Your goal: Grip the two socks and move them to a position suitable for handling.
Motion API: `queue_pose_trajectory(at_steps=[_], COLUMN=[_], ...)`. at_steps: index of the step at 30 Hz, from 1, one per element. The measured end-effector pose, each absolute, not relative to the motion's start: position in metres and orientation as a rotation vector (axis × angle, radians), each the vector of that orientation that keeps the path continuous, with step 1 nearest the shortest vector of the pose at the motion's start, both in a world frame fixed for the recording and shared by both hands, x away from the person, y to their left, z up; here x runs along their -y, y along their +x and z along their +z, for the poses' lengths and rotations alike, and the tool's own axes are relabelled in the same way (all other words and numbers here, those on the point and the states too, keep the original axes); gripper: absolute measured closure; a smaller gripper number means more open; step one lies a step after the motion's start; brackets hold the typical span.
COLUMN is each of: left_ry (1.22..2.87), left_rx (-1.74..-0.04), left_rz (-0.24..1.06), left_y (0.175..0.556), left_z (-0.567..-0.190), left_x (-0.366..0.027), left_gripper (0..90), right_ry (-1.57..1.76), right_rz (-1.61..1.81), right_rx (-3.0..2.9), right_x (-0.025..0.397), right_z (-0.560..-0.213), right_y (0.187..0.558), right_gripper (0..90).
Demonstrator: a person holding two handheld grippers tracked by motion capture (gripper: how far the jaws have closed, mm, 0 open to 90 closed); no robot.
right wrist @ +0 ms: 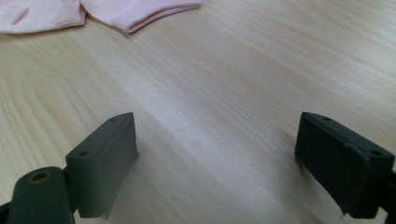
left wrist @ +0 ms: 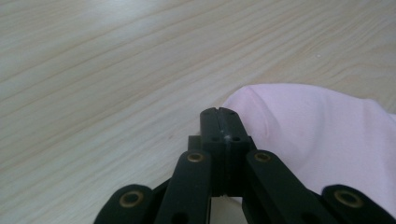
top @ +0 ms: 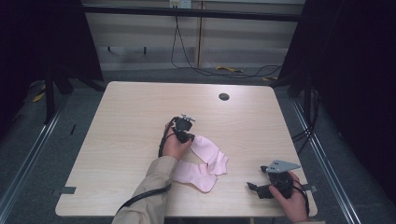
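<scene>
Two pink socks [top: 205, 163] lie overlapping near the middle of the pale wooden surface [top: 126, 121], toward our side; we see one sock running from the left hand down to the right, the other crossing beneath it toward the front edge. We hold the left hand-held gripper [top: 190, 138] at the upper end of the socks; in the left gripper view its jaws are pressed together, tips just at the edge of the pink cloth [left wrist: 322, 140], though we cannot tell whether any fabric is caught between them. We hold the right hand-held gripper [top: 252, 186] low near the front right corner, well apart from the socks, jaws spread wide over bare wood; the right gripper view shows the sock cuffs [right wrist: 140, 14] far ahead with nothing between. A dark round grommet hole [top: 224, 96] sits near the far edge; cables [top: 205, 70] trail across the floor beyond.
</scene>
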State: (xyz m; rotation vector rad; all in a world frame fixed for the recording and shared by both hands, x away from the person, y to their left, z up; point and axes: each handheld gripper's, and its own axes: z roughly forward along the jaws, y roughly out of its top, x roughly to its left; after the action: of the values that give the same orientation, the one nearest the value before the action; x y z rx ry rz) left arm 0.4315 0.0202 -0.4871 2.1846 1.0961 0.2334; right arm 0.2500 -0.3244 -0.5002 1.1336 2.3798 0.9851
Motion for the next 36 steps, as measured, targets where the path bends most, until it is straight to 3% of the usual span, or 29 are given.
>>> queue_pose_trajectory(at_steps=[11, 14, 23, 32, 36], left_ry=[2.126, 2.118, 2.054, 2.051, 2.055], left_rx=[-1.159, -1.141, -1.08, -1.083, -1.098], left_rz=[0.248, 0.283, 0.237, 0.262, 0.266], left_y=[0.403, 0.399, 0.361, 0.334, 0.333], left_z=[-0.487, -0.487, -0.476, -0.487, -0.492], left_x=[-0.078, -0.081, -0.097, -0.12, -0.128], left_gripper=[87.9, 78.3, 65.0, 58.8, 60.4], right_ry=[1.135, 1.136, 1.136, 1.145, 1.141], right_rz=[0.985, 0.985, 0.985, 0.98, 0.984], right_rx=[-2.379, -2.379, -2.379, -2.372, -2.371], right_x=[0.324, 0.324, 0.324, 0.323, 0.309], right_z=[-0.5, -0.5, -0.5, -0.5, -0.499], right_y=[0.25, 0.25, 0.25, 0.25, 0.249], right_gripper=[12.3, 12.3, 12.3, 12.1, 14.3])
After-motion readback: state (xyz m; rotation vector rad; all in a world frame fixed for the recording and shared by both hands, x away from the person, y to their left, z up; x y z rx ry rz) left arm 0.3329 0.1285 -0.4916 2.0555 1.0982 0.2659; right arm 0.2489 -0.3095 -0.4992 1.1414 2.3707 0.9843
